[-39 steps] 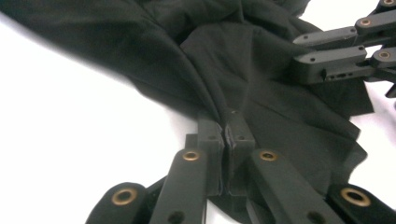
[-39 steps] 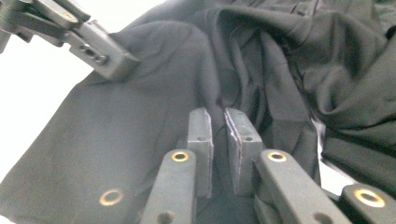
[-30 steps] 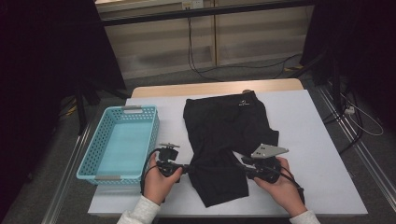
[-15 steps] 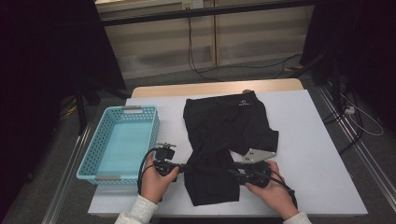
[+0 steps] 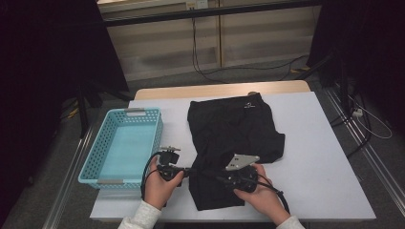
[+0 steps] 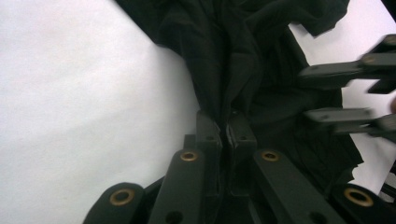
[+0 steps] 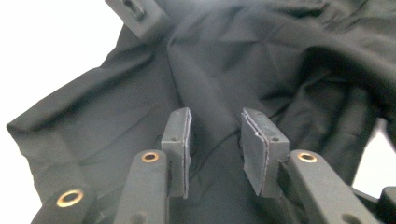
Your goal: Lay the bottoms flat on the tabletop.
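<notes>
- Shorts (image 5: 231,138): black, spread on the white bench (image 5: 325,162); near hem now bunched inward.
- Left gripper (image 6: 225,133): clamped on a fold at the hem.
- Right gripper (image 7: 215,135): jaws parted above the cloth, holding nothing, shifted leftward; folding likely under way.
- Basket (image 5: 125,143): blue, at far left.

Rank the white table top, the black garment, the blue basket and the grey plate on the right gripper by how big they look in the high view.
1. White table top, plainly the largest.
2. Black garment.
3. Blue basket, close to the garment in spread, so that order is unsure.
4. Grey plate, far the smallest.
</notes>
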`<state>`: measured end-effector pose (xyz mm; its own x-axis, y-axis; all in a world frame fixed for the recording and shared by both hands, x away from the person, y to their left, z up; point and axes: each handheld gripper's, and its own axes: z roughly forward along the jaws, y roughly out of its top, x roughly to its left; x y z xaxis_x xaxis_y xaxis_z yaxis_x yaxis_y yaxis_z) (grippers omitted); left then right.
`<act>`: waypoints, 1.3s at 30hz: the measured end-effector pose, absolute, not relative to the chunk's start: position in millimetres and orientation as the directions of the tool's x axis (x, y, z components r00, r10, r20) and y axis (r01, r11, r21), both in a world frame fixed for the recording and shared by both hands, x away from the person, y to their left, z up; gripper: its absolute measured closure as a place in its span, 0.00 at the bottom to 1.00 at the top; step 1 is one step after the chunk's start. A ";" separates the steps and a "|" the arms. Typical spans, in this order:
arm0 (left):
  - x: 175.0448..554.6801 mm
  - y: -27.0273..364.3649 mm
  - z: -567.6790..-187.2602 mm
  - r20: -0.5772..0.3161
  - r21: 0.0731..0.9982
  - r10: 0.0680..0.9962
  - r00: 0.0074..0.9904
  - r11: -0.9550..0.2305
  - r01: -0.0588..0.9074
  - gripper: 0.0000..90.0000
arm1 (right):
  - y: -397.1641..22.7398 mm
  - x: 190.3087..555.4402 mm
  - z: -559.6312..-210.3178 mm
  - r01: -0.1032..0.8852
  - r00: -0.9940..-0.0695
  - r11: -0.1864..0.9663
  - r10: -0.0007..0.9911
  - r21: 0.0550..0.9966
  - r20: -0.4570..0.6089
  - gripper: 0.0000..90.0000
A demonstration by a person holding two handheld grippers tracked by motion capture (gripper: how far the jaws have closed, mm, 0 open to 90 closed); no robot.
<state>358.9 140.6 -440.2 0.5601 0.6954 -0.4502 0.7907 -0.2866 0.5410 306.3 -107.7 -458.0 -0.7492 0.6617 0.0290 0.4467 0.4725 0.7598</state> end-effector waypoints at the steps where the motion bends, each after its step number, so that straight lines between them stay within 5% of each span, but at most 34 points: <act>1: 358.5 140.5 -440.4 -0.449 0.539 0.696 0.561 -0.290 0.791 0.95 | -105.0 308.3 -461.1 0.449 -0.748 0.485 0.664 0.750 0.018 0.72; 6: 358.1 140.8 -443.7 -0.445 0.536 0.696 0.563 -0.297 0.790 0.93 | -105.7 311.9 -465.1 0.453 -0.755 0.480 0.655 0.751 0.037 0.97; 19: 358.2 140.5 -443.4 -0.449 0.534 0.689 0.568 -0.303 0.789 0.94 | -138.6 304.6 -446.2 0.483 -0.739 0.361 0.656 0.798 0.150 0.98; 39: 357.1 143.3 -432.4 -0.459 0.550 0.670 0.583 -0.301 0.779 0.93 | -152.9 304.9 -442.7 0.478 -0.731 0.334 0.665 0.813 0.156 0.97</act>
<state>357.1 143.3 -432.4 0.5833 0.6698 -0.4595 0.7790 -0.3012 0.5499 304.9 -152.9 -442.7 -0.7305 0.6648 0.1560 0.4776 0.3341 0.8126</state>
